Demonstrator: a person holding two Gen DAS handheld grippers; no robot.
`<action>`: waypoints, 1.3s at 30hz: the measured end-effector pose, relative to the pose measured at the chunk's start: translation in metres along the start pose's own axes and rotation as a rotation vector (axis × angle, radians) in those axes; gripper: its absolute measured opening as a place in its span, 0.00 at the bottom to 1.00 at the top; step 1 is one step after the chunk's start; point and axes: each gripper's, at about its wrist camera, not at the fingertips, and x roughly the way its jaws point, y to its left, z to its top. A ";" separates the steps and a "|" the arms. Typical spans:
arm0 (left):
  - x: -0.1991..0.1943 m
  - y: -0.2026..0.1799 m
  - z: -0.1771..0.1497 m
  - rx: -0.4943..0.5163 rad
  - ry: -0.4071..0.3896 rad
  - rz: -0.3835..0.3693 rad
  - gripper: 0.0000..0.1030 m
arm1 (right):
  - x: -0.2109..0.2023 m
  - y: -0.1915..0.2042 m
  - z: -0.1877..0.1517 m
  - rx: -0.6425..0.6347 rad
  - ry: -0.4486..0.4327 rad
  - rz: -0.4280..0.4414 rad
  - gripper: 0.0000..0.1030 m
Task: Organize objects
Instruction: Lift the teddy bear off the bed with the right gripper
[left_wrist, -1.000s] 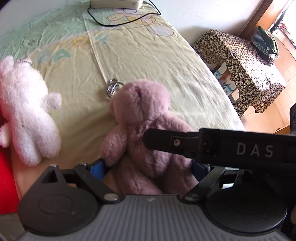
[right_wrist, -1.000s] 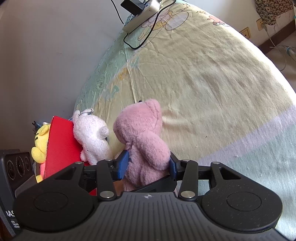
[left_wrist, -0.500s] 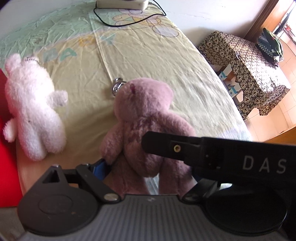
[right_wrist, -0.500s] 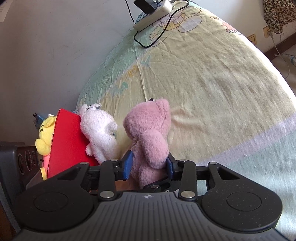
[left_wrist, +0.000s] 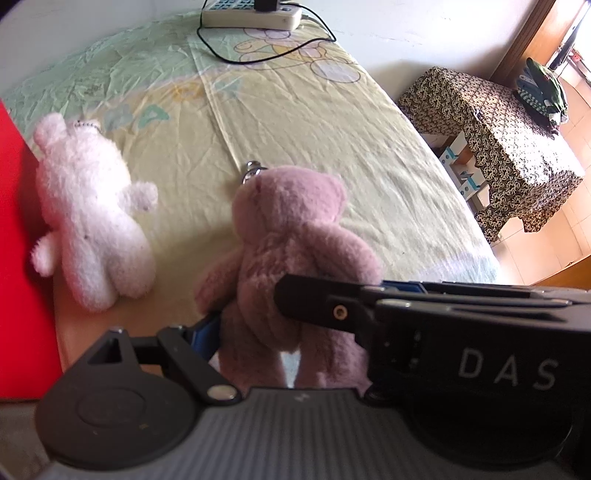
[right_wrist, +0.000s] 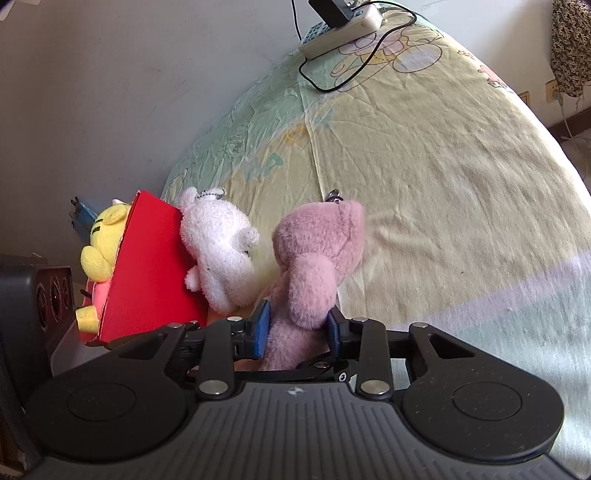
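Grippers both closing on pink teddy bear (right_wrist: 314, 266): right gripper (right_wrist: 297, 328) pinching its body, left gripper (left_wrist: 291, 332) flanking its legs, beside white plush (right_wrist: 221, 254).

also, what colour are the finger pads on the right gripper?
Blue. The pads of the right gripper show best in the right wrist view, pressing the pink teddy bear.

pink bear (left_wrist: 288, 236) legs: hidden by right gripper (left_wrist: 369, 291) | red box (left_wrist: 18, 258): cut off left

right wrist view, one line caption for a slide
Right gripper clamps pink bear beside white plush on the bed.
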 end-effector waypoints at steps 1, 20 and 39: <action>0.000 0.000 -0.001 -0.001 0.003 0.003 0.77 | 0.000 0.001 0.000 -0.002 0.003 -0.001 0.34; 0.007 -0.005 -0.009 0.027 0.023 0.023 0.73 | 0.002 -0.002 -0.004 0.051 0.022 -0.031 0.42; -0.042 -0.005 -0.018 0.032 -0.083 0.044 0.72 | -0.023 0.043 -0.014 -0.153 -0.069 -0.002 0.29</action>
